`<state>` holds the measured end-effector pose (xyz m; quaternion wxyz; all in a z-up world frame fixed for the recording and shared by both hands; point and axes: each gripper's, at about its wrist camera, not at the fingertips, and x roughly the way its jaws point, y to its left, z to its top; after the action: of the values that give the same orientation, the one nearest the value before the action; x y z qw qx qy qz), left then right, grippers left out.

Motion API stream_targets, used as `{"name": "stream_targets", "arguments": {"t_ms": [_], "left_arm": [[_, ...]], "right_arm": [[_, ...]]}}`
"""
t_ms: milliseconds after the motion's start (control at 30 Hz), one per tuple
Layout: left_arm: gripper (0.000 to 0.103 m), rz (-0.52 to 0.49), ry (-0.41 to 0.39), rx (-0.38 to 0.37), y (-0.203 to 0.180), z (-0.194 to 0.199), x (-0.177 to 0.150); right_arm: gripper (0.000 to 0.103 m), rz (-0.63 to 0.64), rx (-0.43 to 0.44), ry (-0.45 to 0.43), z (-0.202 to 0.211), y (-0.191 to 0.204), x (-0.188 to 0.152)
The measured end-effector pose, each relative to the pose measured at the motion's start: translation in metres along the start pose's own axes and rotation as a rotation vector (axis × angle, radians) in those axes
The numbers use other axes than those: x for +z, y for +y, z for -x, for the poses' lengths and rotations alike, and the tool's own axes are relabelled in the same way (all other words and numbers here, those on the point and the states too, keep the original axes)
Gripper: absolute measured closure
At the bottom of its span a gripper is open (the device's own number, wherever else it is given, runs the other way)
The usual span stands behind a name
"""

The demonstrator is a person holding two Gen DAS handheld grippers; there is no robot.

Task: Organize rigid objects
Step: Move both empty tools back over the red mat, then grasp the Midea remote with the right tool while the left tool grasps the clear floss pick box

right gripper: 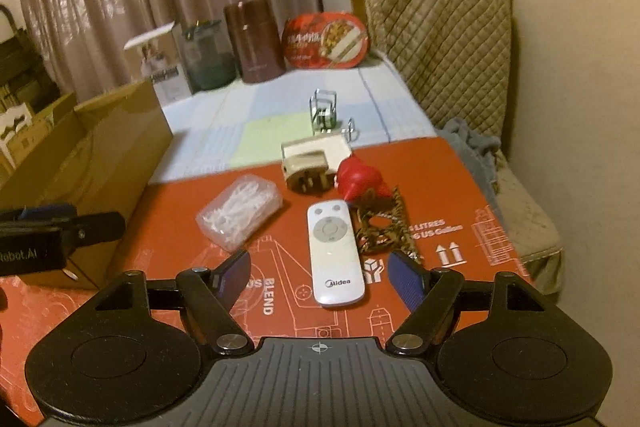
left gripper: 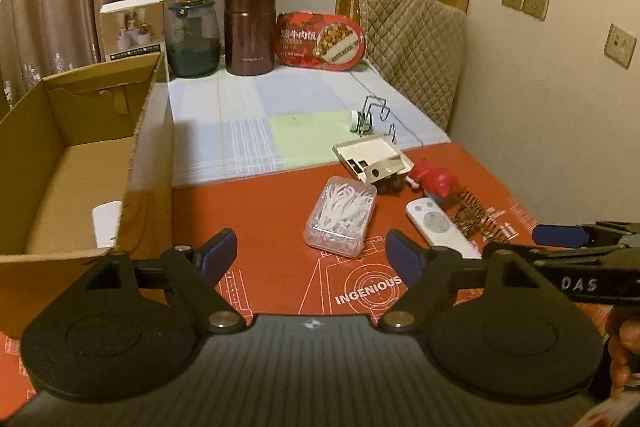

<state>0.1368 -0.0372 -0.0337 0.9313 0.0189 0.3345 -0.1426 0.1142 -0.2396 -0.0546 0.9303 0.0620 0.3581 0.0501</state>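
A white Midea remote [right gripper: 334,253] lies on the red mat just ahead of my open, empty right gripper [right gripper: 326,277], its near end between the fingertips. It also shows in the left wrist view [left gripper: 438,227]. A clear box of white floss picks [left gripper: 342,215] sits ahead of my open, empty left gripper [left gripper: 308,253]; it also shows in the right wrist view [right gripper: 240,217]. A red toy [right gripper: 360,179], a white holder [right gripper: 314,157], a brown patterned clip [right gripper: 386,227] and a wire rack [right gripper: 324,113] lie beyond. An open cardboard box [left gripper: 80,155] stands at the left with a white object [left gripper: 106,225] inside.
At the table's far end stand a small carton [left gripper: 134,27], a dark green jar [left gripper: 194,39], a brown flask [left gripper: 250,29] and a red food tub [left gripper: 320,41]. A quilted chair [left gripper: 412,47] stands at the far right beside the wall.
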Motion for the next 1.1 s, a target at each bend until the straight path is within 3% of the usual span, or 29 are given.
{"name": "stream_targets", "arguments": {"t_ms": [100, 233, 600, 800, 900, 1100], "left_arm": [[0.022, -0.014, 0.013, 0.006, -0.004, -0.015, -0.001], [0.021, -0.027, 0.031, 0.009, -0.007, -0.033, -0.004], [0.020, -0.033, 0.071, 0.007, -0.003, -0.073, -0.009], [0.020, -0.045, 0.078, -0.006, -0.001, -0.085, -0.008], [0.020, -0.049, 0.080, -0.009, -0.003, -0.091, -0.008], [0.020, -0.075, 0.095, -0.014, -0.008, -0.107, -0.009]], "right_arm": [[0.031, 0.005, 0.017, 0.025, -0.017, -0.005, -0.002], [0.043, 0.031, 0.027, 0.057, -0.038, -0.008, -0.003], [0.050, 0.074, 0.013, 0.121, -0.084, -0.010, -0.004], [0.053, 0.100, -0.004, 0.105, -0.097, -0.004, 0.000], [0.065, 0.123, -0.021, 0.097, -0.102, -0.001, 0.001], [0.065, 0.067, -0.025, 0.112, -0.097, -0.006, 0.003]]}}
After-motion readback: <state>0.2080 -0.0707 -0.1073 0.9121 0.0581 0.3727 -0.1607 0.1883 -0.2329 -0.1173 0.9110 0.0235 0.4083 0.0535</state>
